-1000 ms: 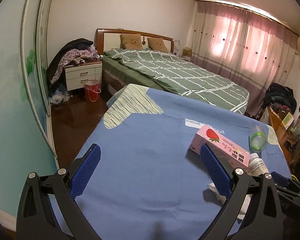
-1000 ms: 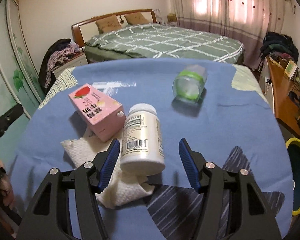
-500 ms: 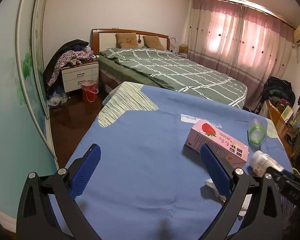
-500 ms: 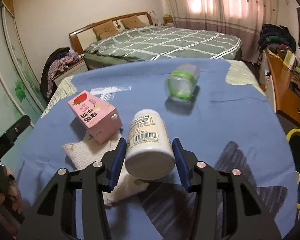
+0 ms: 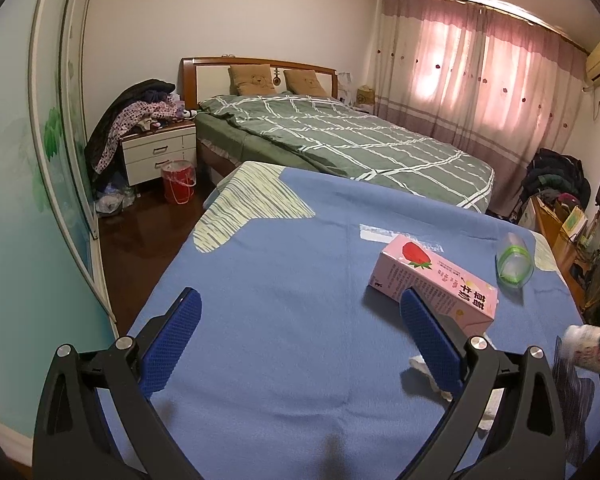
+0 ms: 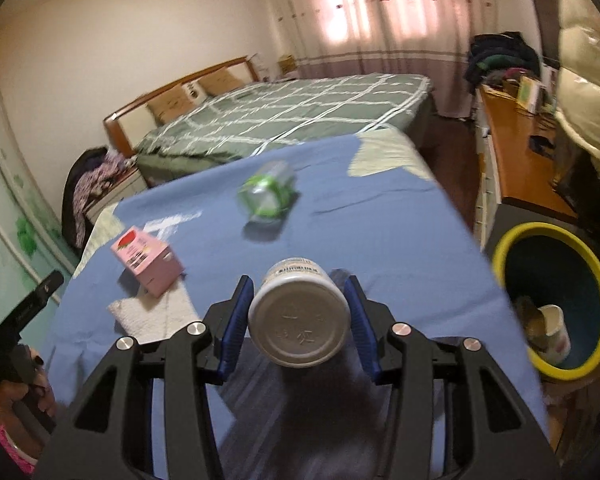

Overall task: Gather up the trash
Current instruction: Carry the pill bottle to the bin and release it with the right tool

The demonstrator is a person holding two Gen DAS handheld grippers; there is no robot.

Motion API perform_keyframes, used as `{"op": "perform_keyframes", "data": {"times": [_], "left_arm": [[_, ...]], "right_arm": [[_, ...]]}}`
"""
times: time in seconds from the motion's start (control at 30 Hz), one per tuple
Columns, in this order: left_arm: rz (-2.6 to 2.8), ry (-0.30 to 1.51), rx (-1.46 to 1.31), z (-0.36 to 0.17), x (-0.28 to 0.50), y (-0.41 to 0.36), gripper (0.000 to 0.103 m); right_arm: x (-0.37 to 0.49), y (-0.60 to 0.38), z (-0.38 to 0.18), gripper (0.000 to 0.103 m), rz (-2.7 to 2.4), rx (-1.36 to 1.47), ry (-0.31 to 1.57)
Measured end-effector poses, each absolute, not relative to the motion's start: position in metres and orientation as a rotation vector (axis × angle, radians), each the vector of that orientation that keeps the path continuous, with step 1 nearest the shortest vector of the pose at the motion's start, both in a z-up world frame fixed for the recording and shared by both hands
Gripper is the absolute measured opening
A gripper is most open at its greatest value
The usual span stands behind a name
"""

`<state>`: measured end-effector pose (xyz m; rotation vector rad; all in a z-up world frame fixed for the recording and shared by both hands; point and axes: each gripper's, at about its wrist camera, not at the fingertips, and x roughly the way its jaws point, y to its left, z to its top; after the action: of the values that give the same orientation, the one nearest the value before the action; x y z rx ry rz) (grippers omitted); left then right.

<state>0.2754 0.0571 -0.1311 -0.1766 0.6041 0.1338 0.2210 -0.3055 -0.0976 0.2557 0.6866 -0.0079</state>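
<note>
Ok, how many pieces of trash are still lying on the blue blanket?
3: the pink milk carton at left, the white paper towel partly under it, and the clear green-banded bottle farther back. The white pill bottle is lifted in the right gripper.

A home bedroom: made bed (image 5: 340,148), nightstand (image 5: 160,154), pink curtains (image 5: 480,80).

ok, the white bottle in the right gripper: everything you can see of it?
The white bottle looks like an opaque plastic supplement jar, cylindrical, with a printed label band near the far end. Its flat base faces the right wrist camera, with faint embossed marks; the cap end points away and is hidden. It is clamped sideways between the blue pads of the right gripper, lifted above the blue blanket, touching nothing else. From the left wrist view it is only a blurred white shape at the right edge.
</note>
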Motion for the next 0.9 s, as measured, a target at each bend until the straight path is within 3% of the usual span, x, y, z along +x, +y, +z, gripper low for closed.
{"op": "perform_keyframes", "data": {"times": [0.57,0.9], "left_arm": [[0.116,0.605,-0.153,-0.132,0.275,0.055,0.098],[0.106,0.611,-0.138,-0.131,0.274,0.055,0.098]], "right_arm": [[0.186,-0.435,-0.098,0.045,-0.466,0.316,0.582],[0.188,-0.459,-0.113,0.045,-0.57,0.323,0.593]]}}
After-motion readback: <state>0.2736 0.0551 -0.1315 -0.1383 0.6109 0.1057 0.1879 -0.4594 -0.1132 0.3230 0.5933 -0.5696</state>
